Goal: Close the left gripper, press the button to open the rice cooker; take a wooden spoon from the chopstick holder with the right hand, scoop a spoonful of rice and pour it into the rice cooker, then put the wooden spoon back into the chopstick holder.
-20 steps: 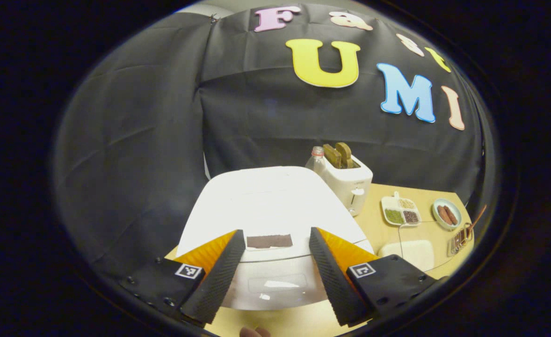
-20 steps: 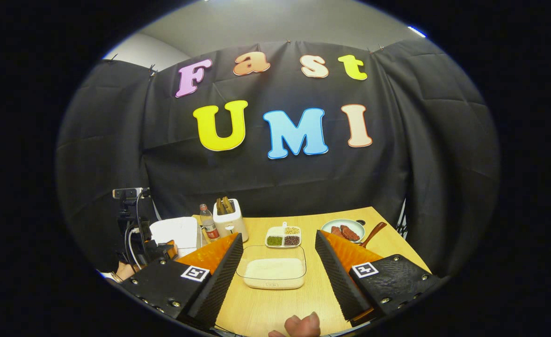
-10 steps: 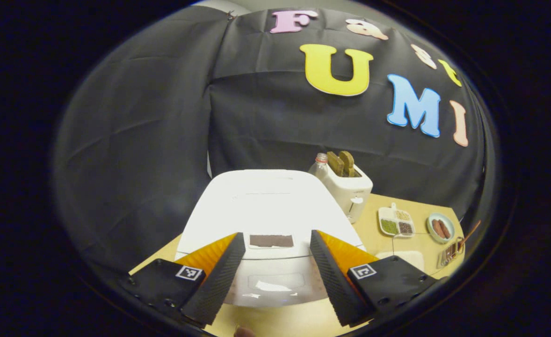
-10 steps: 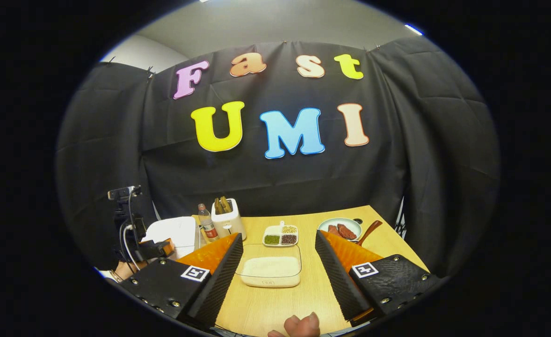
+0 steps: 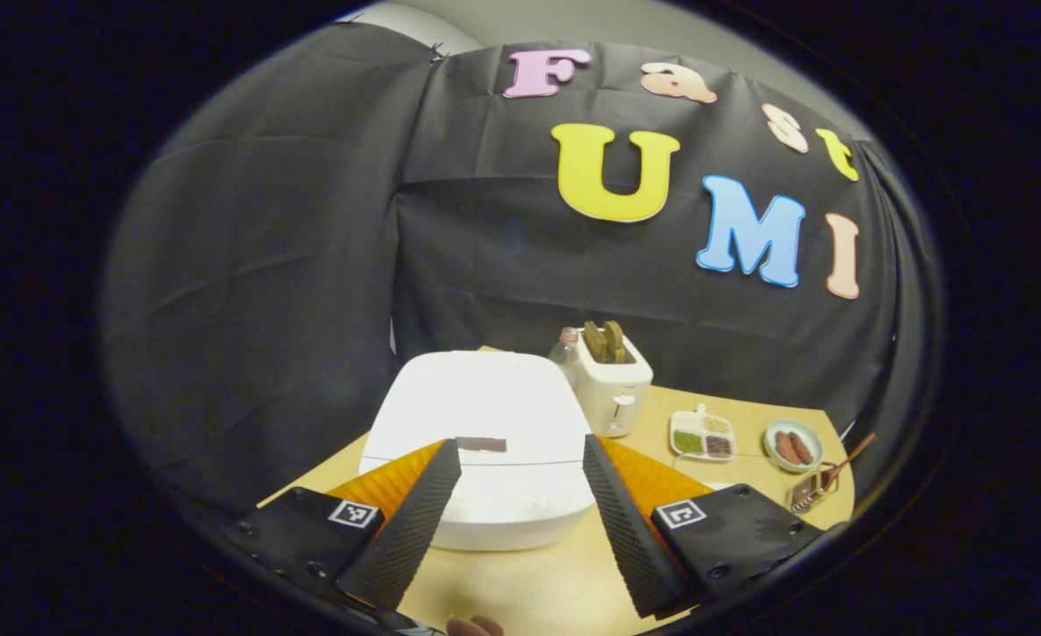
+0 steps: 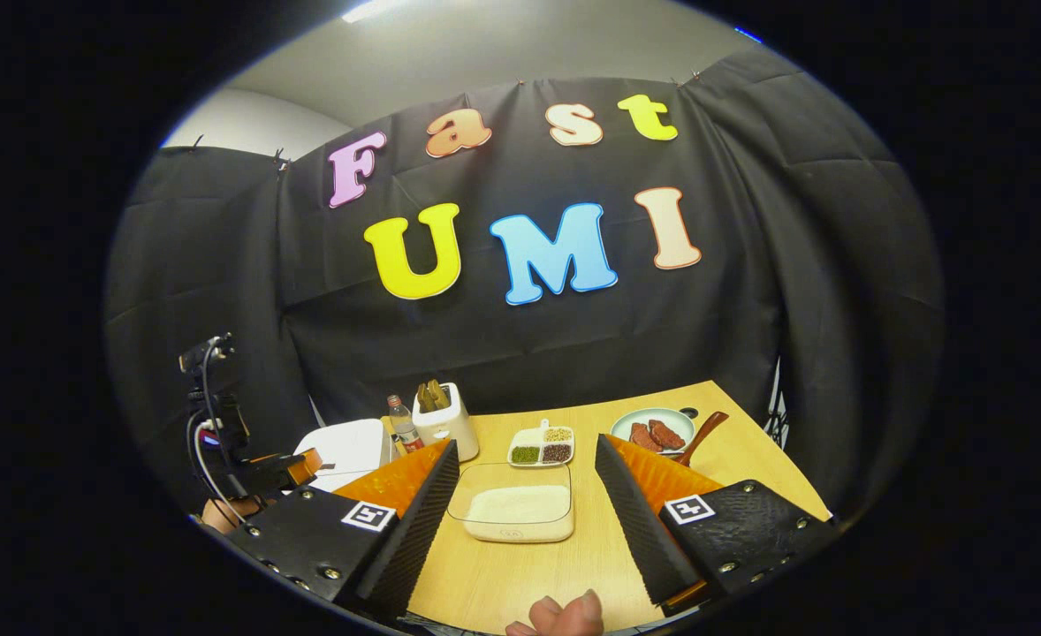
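The white, rounded rice cooker (image 5: 485, 442) sits lid down at lower centre of the left gripper view, its long axis running away from the camera, smaller than a second ago (the left gripper (image 5: 513, 521) has backed off). A white toaster (image 5: 611, 389) stands right behind. Both grippers are spread, the right gripper (image 6: 525, 521) framing a clear rice tray (image 6: 513, 511).

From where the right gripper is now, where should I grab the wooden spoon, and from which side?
Take the wooden spoon by its free handle end, which slants up and out of the chopstick holder beside the plate. Come from above with the right gripper, jaws across the thin shaft. Its bowl end is hidden, so the handle is probably the only graspable part.
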